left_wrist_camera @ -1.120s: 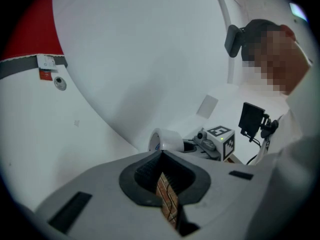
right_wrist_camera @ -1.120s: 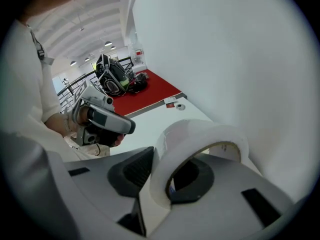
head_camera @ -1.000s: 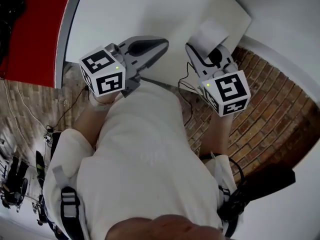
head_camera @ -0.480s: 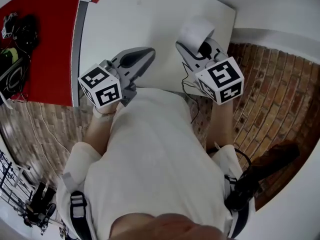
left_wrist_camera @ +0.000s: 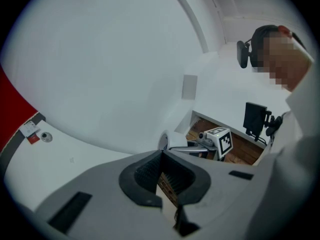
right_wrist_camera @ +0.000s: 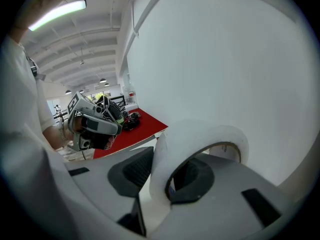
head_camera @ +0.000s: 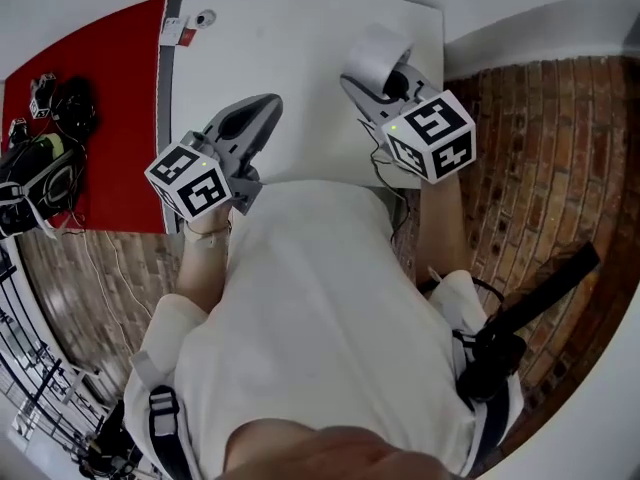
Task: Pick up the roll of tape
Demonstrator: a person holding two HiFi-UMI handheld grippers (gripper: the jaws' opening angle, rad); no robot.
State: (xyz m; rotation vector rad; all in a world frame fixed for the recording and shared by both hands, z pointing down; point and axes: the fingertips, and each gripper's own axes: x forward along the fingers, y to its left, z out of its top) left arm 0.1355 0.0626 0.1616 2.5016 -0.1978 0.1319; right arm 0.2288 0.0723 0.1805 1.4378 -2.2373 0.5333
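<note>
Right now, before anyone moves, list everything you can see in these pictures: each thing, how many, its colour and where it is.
table: one, white, in front of the person.
roll of tape: one, white, held over the table's right side.
red surface: one, red, left of the table.
black gear: a heap, black, on the red surface.
card: one, red and white, at the table's far left corner.
brick floor: brown, around the table.
shirt: one, white, on the person.
left gripper: one, grey with a black-and-white cube, over the table's left side, jaws together, empty.
right gripper: one, same colours, jaws closed on the roll's wall.
</note>
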